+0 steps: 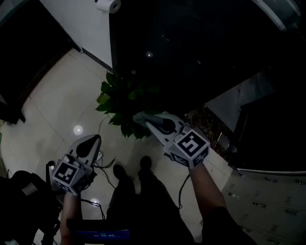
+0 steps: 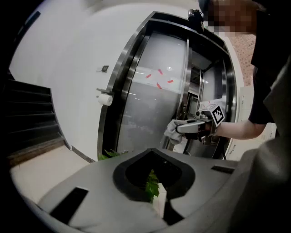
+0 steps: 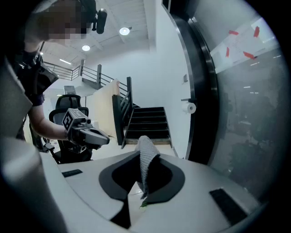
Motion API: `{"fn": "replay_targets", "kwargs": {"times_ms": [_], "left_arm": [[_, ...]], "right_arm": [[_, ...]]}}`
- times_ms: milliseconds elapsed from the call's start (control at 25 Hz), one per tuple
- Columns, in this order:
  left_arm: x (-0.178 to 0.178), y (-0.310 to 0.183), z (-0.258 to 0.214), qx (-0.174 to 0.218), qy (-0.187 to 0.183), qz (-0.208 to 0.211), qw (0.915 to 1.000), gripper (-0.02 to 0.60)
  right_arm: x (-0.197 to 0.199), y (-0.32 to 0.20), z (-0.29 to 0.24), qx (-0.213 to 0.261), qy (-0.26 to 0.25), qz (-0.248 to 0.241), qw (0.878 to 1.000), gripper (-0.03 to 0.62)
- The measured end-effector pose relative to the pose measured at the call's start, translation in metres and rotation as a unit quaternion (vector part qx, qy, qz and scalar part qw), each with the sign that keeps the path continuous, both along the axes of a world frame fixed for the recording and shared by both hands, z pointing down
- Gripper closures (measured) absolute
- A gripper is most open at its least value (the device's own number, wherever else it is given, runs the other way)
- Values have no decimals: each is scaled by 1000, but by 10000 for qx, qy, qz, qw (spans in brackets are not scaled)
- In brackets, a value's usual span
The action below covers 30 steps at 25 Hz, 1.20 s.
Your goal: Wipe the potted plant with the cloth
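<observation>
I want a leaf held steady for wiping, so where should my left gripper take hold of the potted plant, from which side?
Probably the outer leaf of the potted plant, pinched lightly across its flat blade, coming from the left: it juts out toward the left gripper, clear of the cloth.

Green leafy potted plant (image 1: 125,98): pot not visible in the head view, lost under foliage and shadow. In the left gripper view only a few leaves show past the body of the left gripper (image 1: 97,139).

Grey knitted cloth (image 3: 146,157): lower end concealed between the jaws of the right gripper (image 1: 152,123).

White paper roll (image 1: 109,5): cut by the top edge.

Dark glass panel (image 1: 201,48): too dark to make out detail.
</observation>
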<state>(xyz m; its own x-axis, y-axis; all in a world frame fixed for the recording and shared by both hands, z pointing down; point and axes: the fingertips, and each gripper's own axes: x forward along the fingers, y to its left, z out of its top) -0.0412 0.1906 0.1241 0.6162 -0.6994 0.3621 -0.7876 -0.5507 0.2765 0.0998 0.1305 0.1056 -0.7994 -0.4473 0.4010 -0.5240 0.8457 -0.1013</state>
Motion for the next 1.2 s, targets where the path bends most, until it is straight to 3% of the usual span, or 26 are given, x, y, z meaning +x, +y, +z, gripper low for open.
{"fn": "replay_targets", "kwargs": {"times_ms": [280, 520, 680, 800, 1000, 1200], "left_arm": [[13, -78, 75, -146, -173, -58, 9997, 595], [9, -146, 136, -210, -299, -483, 9982, 594], [-1, -170, 188, -526, -23, -761, 9957, 594], [-15, -182, 234, -606, -11, -731, 9955, 594], [-9, -180, 309, -985, -99, -525, 9937, 594], [9, -159, 348, -1208, -32, -440, 9917, 594]], "right_arm": [[-15, -78, 85, -127, 347, -310, 9988, 568], [-34, -141, 165, -160, 925, -668, 9933, 568], [-49, -166, 242, -188, 1553, -855, 9840, 568], [-62, -177, 296, -286, 1912, -802, 9778, 568], [-62, -158, 380, -592, 2368, -869, 9659, 568], [-54, -93, 403, -890, 2218, -1397, 9609, 568]]}}
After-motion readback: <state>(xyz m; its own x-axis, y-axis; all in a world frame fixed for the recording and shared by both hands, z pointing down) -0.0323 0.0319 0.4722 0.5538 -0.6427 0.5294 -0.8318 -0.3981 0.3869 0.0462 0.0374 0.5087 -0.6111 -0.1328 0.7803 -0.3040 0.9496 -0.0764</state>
